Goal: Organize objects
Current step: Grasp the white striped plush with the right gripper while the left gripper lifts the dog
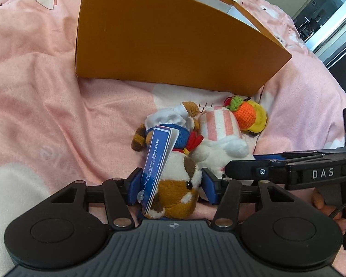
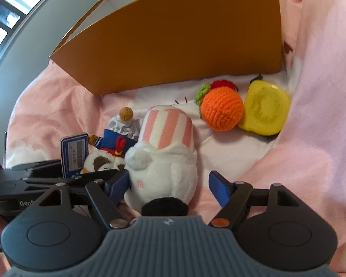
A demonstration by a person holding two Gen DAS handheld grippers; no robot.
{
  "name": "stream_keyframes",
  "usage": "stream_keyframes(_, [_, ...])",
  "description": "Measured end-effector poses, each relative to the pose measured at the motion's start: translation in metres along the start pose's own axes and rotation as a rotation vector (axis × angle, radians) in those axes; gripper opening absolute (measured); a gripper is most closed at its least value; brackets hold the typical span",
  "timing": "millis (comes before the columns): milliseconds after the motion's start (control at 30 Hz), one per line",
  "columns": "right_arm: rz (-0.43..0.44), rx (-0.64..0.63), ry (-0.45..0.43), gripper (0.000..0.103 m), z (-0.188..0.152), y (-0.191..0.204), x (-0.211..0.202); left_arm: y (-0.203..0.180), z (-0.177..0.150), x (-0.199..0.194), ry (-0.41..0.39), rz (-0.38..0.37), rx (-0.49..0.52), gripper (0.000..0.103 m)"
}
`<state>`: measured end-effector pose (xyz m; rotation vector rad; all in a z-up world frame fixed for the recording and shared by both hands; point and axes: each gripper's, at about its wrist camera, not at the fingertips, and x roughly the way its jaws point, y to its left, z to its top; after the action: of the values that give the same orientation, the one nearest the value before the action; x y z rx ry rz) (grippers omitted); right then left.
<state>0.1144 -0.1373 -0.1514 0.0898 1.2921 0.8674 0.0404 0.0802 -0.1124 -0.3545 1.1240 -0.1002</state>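
Note:
A brown-and-white sailor plush (image 1: 177, 191) with a blue paper tag (image 1: 155, 161) lies on the pink blanket between the pads of my left gripper (image 1: 172, 185), which stands open around it without squeezing. Beside it lies a white plush with pink stripes (image 2: 163, 161). My right gripper (image 2: 169, 188) is open around this plush: the left pad touches its side and the right pad stands apart. Beyond them are an orange crocheted ball (image 2: 221, 108) and a yellow round case (image 2: 265, 108). In the left wrist view the right gripper's arm (image 1: 288, 170) reaches in from the right.
A tall orange cardboard box (image 1: 168, 34) stands just behind the toys, its top open. The pink blanket (image 1: 46, 92) is rumpled and rises in a fold on the right (image 2: 323, 92). A person's fingers (image 1: 320, 198) hold the right gripper's handle.

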Motion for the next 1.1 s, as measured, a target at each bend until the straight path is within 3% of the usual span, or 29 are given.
stream_keyframes(100, [0.044,0.010,0.002,0.064,0.000,0.001,0.002,0.000,-0.001,-0.001,-0.004,0.002,-0.004,0.060])
stream_keyframes(300, [0.016,-0.066,-0.021,0.058,-0.002,0.014,-0.004,-0.001,-0.003,-0.007,-0.024,0.005,-0.012,0.058])
stream_keyframes(767, [0.023,-0.168,-0.189,0.056,-0.001,0.031,-0.057,-0.008,-0.001,-0.061,-0.175,-0.036,-0.034,0.057])
stream_keyframes(1100, [0.089,-0.184,-0.321,0.056,0.029,0.046,-0.109,-0.016,0.030,-0.115,-0.299,-0.076,-0.014,0.057])
